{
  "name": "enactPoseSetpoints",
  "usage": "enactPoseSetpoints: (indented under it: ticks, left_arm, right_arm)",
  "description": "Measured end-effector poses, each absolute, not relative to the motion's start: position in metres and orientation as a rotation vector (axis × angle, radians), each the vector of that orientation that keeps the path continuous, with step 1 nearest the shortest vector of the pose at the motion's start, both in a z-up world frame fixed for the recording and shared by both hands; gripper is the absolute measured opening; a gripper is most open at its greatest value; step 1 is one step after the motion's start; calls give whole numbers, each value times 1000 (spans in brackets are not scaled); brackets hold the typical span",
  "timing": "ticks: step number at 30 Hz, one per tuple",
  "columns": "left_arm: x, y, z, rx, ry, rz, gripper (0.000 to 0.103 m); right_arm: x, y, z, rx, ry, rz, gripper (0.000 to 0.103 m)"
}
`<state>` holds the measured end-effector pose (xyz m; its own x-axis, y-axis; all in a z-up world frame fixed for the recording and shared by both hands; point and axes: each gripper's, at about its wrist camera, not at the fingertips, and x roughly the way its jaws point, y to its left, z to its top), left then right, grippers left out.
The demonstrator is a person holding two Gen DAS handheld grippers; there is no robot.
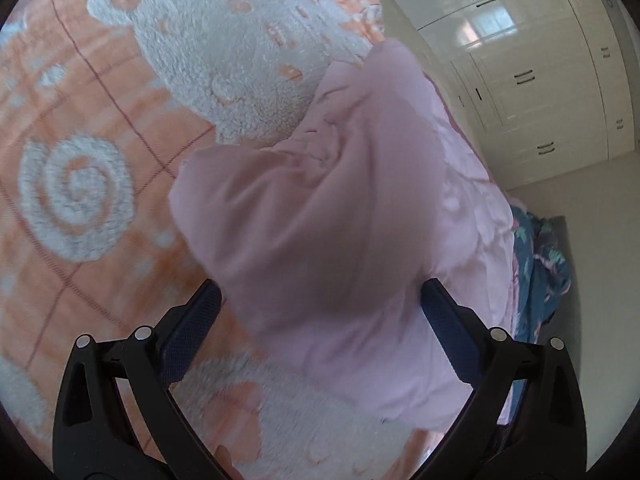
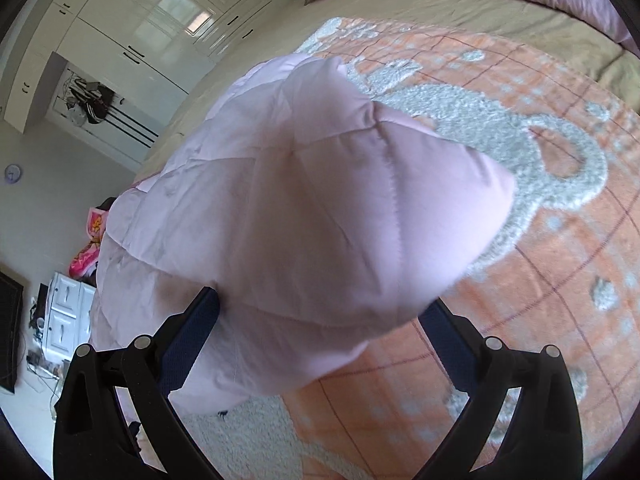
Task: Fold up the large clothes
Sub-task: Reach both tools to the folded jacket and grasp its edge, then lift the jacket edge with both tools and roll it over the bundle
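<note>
A large pale pink padded garment (image 1: 320,208) lies on an orange and white patterned blanket (image 1: 80,128) on a bed. In the left wrist view a bulging fold of it fills the space between the fingers of my left gripper (image 1: 320,300), whose jaws stand wide apart. In the right wrist view the same quilted garment (image 2: 304,200) bulges up between the fingers of my right gripper (image 2: 320,312), also wide apart. Whether the pads (image 2: 196,328) press the cloth I cannot tell; the fingertips are partly hidden by fabric.
The blanket (image 2: 540,280) covers a beige sheet (image 2: 440,12). A blue floral quilt (image 1: 540,260) hangs at the bed edge. White wardrobes (image 1: 540,80) stand beyond. A white drawer cabinet (image 2: 66,316) and a dark screen (image 2: 10,332) stand by the wall.
</note>
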<state>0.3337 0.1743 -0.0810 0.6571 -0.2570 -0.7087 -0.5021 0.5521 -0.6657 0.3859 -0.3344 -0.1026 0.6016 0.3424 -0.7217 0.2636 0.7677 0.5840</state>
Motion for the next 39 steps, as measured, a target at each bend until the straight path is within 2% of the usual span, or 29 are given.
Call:
enactPoseSetpoints:
  ticks: [11,18,21,24,29,33,39]
  left_arm:
    - [358,172,-93,-968,864,177,95]
    - [362,168,-95,-923,850,177,95]
    - [364,168,-97,-903,842,172,95]
    - [365,165,-95,-864,837,171,94]
    - [362,157,-89,-795,815,162,78]
    - [365,149,-76,-731,807,156,57]
    - [361,138,-62,-647,800,154,38]
  right_arm:
    - [411,-333,-125,778,944,89,99]
    - [412,-325,-125,712,920,93,99]
    - [413,-324,-127,708,913,104,96]
    - [411,-321,-124,684,902,129,86]
    - [410,-315,-115,606,884,164,67]
    - [411,-299,-97,487,857,158,50]
    - [406,-289,-92,397,843,148,43]
